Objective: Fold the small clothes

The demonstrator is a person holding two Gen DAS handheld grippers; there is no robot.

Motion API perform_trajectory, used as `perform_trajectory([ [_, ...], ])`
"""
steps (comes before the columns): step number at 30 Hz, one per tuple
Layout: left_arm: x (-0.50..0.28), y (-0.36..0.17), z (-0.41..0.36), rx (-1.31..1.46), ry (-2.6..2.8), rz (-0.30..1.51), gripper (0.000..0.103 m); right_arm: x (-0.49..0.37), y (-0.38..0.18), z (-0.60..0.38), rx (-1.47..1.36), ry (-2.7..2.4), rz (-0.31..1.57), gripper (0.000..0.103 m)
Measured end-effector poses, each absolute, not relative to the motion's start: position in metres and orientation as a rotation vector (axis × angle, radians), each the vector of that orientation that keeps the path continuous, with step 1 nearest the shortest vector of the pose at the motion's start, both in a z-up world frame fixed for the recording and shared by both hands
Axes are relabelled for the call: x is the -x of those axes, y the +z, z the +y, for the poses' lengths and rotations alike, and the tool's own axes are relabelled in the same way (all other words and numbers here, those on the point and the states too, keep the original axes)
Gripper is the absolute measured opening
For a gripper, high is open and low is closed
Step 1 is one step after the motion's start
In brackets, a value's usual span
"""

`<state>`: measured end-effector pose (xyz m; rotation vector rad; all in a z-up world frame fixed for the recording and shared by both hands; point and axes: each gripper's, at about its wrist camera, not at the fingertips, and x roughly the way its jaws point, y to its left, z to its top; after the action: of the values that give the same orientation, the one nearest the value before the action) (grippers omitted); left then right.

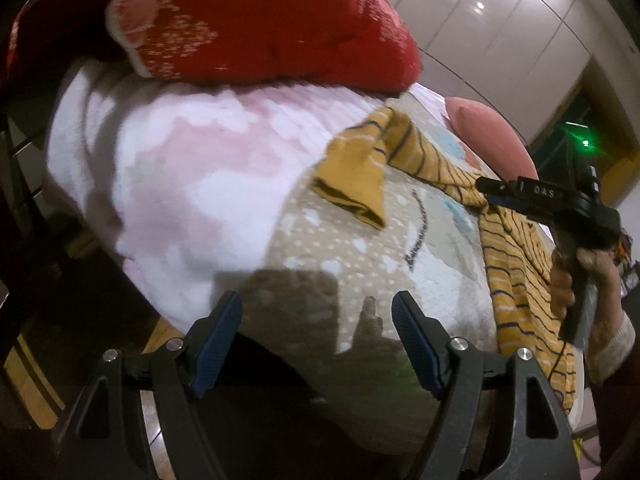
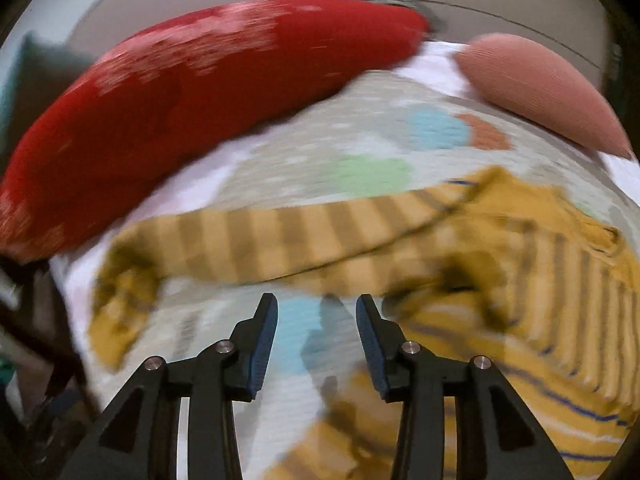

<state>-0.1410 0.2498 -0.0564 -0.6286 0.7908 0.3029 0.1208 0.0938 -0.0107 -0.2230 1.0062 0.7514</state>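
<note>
Two grippers over the bedspread (image 1: 360,240): left gripper (image 1: 316,312) and right gripper (image 2: 316,314) both parted, empty; yellow striped garment (image 2: 320,232) at twelve o'clock of the right.

Left gripper (image 1: 316,308) open over the bed (image 1: 360,248); striped yellow garment (image 1: 440,168) right, red pillow (image 1: 280,20) far.

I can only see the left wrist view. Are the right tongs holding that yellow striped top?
Observer: No. The right tongs stand open above the printed blanket, nothing between them.
Operator: Where's the top from there?
Observer: The yellow striped top lies just beyond the fingertips, one long sleeve stretched out to the left.
Operator: Anything under the tongs?
Observer: A light blue patch of the blanket's print shows between the fingers.
</note>
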Motion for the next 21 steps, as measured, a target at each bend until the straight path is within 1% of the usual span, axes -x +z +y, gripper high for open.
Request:
perform_trajectory([
  [4,0.152,-0.058,0.254,0.646,0.314,0.786,0.077,-0.082,-0.020,0.131,0.211,0.882,1.058,0.046],
  [6,0.157,-0.059,0.257,0.653,0.316,0.784,0.077,-0.063,-0.026,0.152,0.218,0.938,1.075,0.052],
  [7,0.159,-0.060,0.258,0.658,0.316,0.784,0.077,-0.057,-0.029,0.161,0.231,0.947,1.078,0.058],
  [8,0.161,-0.061,0.259,0.664,0.317,0.784,0.077,-0.052,-0.033,0.169,0.241,0.945,1.078,0.060],
  [12,0.167,-0.064,0.266,0.700,0.316,0.780,0.077,-0.053,-0.058,0.197,0.225,0.893,1.136,0.062],
  [13,0.168,-0.065,0.267,0.706,0.316,0.778,0.077,-0.055,-0.065,0.203,0.208,0.890,1.153,0.059],
  [14,0.169,-0.065,0.268,0.711,0.315,0.777,0.077,-0.055,-0.067,0.204,0.196,0.890,1.156,0.039],
  [16,0.171,-0.064,0.268,0.711,0.314,0.776,0.077,-0.060,-0.068,0.209,0.166,0.910,1.190,0.004],
  [18,0.174,-0.061,0.269,0.707,0.319,0.769,0.077,-0.064,-0.053,0.207,0.166,0.911,1.176,0.004],
  [21,0.176,-0.057,0.272,0.713,0.329,0.757,0.077,-0.065,-0.005,0.196,0.262,0.896,1.057,0.004],
])
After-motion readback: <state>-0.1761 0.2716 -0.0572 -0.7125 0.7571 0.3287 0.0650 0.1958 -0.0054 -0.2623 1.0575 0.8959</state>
